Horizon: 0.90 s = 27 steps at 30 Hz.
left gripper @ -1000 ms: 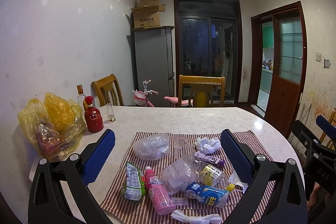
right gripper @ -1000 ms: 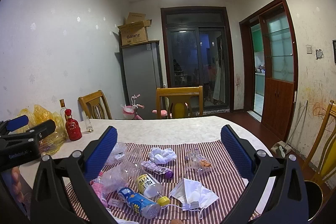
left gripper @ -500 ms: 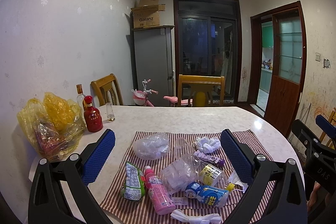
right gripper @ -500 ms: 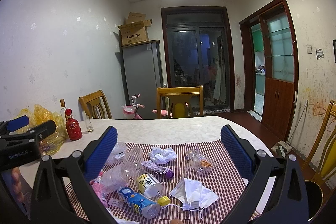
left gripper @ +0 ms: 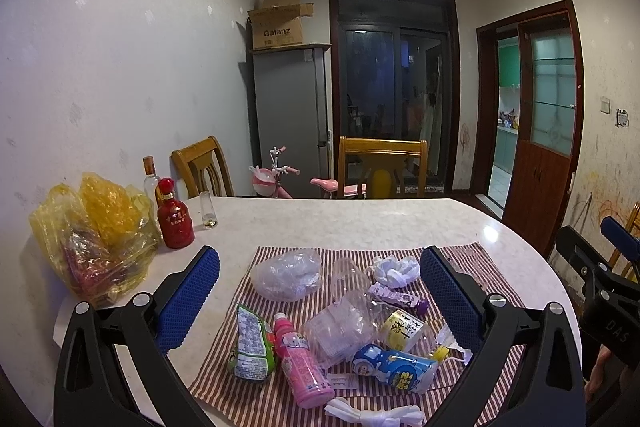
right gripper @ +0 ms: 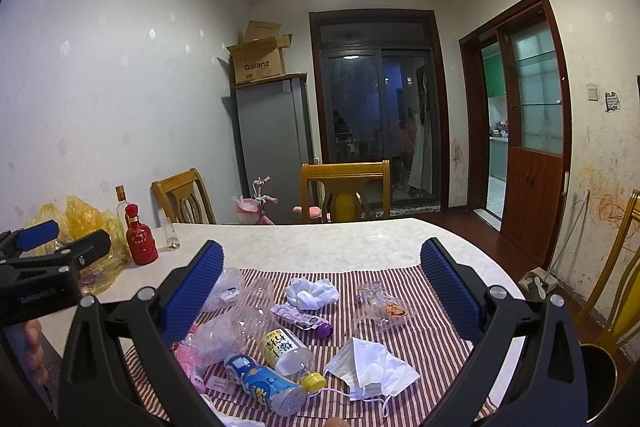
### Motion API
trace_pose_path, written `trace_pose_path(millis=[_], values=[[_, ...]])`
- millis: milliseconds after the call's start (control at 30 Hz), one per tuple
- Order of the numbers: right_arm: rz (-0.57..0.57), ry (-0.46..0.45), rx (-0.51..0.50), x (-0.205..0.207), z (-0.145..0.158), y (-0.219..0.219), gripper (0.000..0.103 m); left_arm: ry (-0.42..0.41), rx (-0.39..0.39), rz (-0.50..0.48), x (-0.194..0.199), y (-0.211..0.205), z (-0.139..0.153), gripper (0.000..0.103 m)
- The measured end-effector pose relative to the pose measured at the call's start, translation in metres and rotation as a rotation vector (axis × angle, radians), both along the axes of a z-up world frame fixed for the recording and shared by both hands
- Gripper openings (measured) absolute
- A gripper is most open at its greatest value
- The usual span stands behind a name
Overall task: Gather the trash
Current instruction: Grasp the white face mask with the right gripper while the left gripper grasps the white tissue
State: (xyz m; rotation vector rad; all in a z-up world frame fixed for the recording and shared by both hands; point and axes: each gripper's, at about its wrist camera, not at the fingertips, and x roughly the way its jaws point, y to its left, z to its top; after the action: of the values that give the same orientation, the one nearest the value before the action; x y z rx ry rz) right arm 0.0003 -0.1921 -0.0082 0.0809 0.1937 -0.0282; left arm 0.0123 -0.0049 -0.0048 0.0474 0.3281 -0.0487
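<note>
Above the near edge of the striped mat [left gripper: 460,259], the left gripper [left gripper: 320,301] and right gripper [right gripper: 322,293] are both hovering with fingers spread wide, gripping nothing. Between the left fingers, a pink bottle [left gripper: 304,365] is lying at 6 o'clock beside a green snack packet [left gripper: 250,347] at 7 o'clock. A face mask [right gripper: 372,367] is lying at 5 o'clock in the right view, and a yellow bag [left gripper: 96,239] is sitting at 9 o'clock on the table [left gripper: 340,223].

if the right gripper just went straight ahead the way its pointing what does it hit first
Probably nothing soon: the open right gripper points level over the striped mat, above the trash, toward the far wooden chair. Depth unclear.
</note>
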Motion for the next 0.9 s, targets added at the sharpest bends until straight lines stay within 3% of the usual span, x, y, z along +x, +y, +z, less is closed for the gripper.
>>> trace_pose_path(millis=[333,500,600,700,767,833,900], values=[[-0.041,0.029,-0.007,0.013,-0.012,-0.016,0.099,0.118,0.002,-0.084,0.024,0.016,-0.037,0.097],[-0.025,0.092,-0.064,0.026,-0.028,-0.028,0.099,0.236,-0.082,-0.177,0.041,0.038,-0.069,0.097],[0.025,0.256,-0.14,0.05,-0.056,-0.038,0.099,0.3,-0.11,-0.161,0.049,0.044,-0.095,0.097],[0.076,0.453,-0.192,0.082,-0.095,-0.045,0.098,0.369,-0.055,-0.197,0.053,0.036,-0.12,0.097],[0.118,0.568,-0.128,0.101,-0.122,-0.053,0.089,0.4,-0.005,-0.224,0.05,0.026,-0.132,0.097],[0.149,0.652,-0.055,0.117,-0.143,-0.058,0.088,0.437,0.025,-0.26,0.05,0.018,-0.141,0.097],[0.14,0.701,-0.053,0.131,-0.162,-0.057,0.088,0.475,-0.002,-0.306,0.05,0.015,-0.151,0.097]])
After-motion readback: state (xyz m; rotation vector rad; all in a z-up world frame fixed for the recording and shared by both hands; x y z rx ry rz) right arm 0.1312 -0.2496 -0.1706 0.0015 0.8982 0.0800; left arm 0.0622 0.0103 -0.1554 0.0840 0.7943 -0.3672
